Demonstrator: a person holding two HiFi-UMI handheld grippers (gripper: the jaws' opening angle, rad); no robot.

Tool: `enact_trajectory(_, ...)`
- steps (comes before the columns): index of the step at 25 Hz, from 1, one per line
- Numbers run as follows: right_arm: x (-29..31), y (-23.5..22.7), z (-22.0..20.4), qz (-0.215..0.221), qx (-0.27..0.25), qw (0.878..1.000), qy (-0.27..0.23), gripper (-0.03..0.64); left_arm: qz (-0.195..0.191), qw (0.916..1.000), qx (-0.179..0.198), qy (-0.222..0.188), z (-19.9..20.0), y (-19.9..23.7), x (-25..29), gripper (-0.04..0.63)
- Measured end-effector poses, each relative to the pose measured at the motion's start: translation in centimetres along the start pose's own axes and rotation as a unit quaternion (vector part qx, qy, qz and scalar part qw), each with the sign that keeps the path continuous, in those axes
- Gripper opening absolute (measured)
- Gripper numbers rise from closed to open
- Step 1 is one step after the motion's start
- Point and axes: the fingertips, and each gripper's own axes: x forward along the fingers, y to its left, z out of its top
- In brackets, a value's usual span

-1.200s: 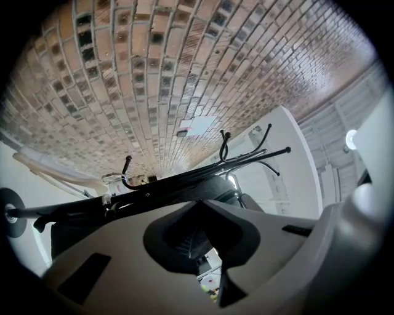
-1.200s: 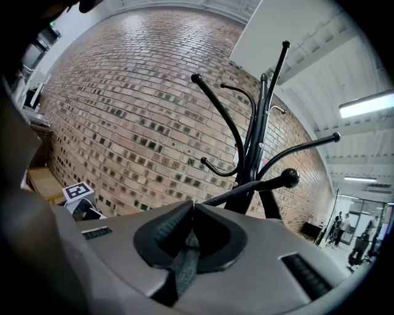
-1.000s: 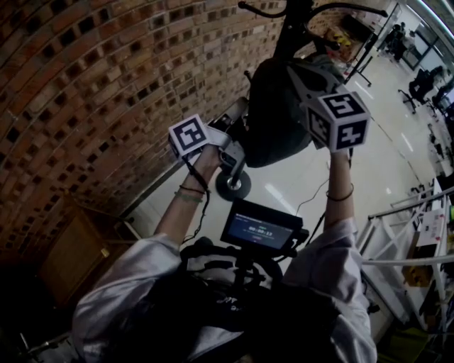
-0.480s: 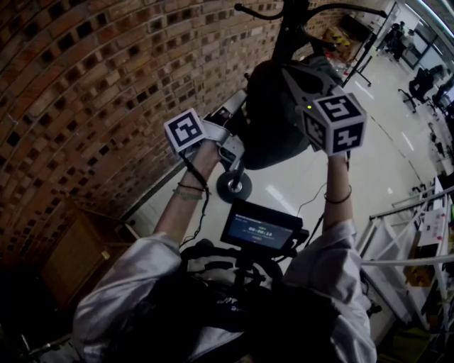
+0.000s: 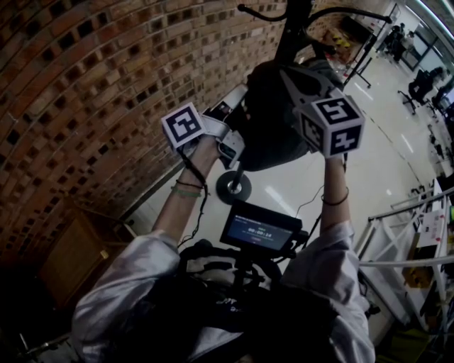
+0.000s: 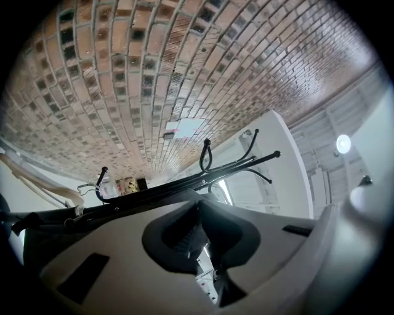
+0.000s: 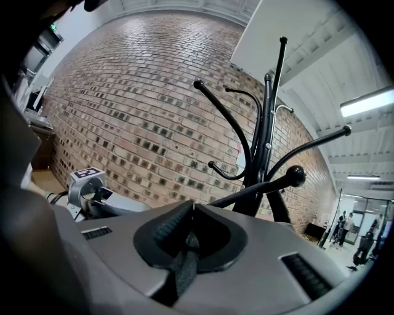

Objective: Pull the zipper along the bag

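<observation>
A dark bag (image 5: 268, 124) hangs on a black coat rack (image 5: 294, 21) in front of a brick wall. In the head view both grippers are raised against it. My left gripper (image 5: 237, 131) touches the bag's left side. Its jaws (image 6: 198, 206) are closed together; I cannot make out anything between the pads. My right gripper (image 5: 287, 71) is at the bag's upper right. In the right gripper view it (image 7: 188, 216) is shut on a dark woven strap (image 7: 181, 264) that runs down out of the pads. The zipper itself is hidden.
The rack's hooks (image 7: 268, 123) rise just beyond the right jaws, and its round base (image 5: 233, 186) stands on the glossy floor. The brick wall (image 5: 85, 106) is close on the left with a wooden cabinet (image 5: 71, 252). A white frame (image 5: 404, 234) stands at right.
Both grippers have shifted slightly: the left marker cube a little up and left, the right one a little left. The bag has moved a little with them. Both pairs of jaws stay closed.
</observation>
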Motion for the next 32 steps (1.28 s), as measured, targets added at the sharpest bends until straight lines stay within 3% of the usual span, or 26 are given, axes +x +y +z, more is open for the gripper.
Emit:
enact_trajectory(14,0.1,-0.2,-0.3,-0.005,0.0,1.0,0.001,0.005,-0.009,0.9994,0.024,0.023,0.4,-2.0,2.4,0.026)
enact_trajectory(20,0.1,0.4,-0.1,0.005,0.026,1.0,-0.009,0.005,-0.015,0.9987,0.037,0.03,0.2,-2.7,3.0,0.026)
enact_trajectory(29,0.9,1.6,-0.1,0.007,0.001,1.0,0.0,0.006,-0.027,0.9989,0.029,0.023,0.3,-2.9,3.2,0.026)
enact_trajectory(32,0.9,1.9,-0.1,0.007,-0.012,1.0,0.004,0.008,-0.028,0.9983,0.045,0.025,0.3,-2.9,3.2,0.026)
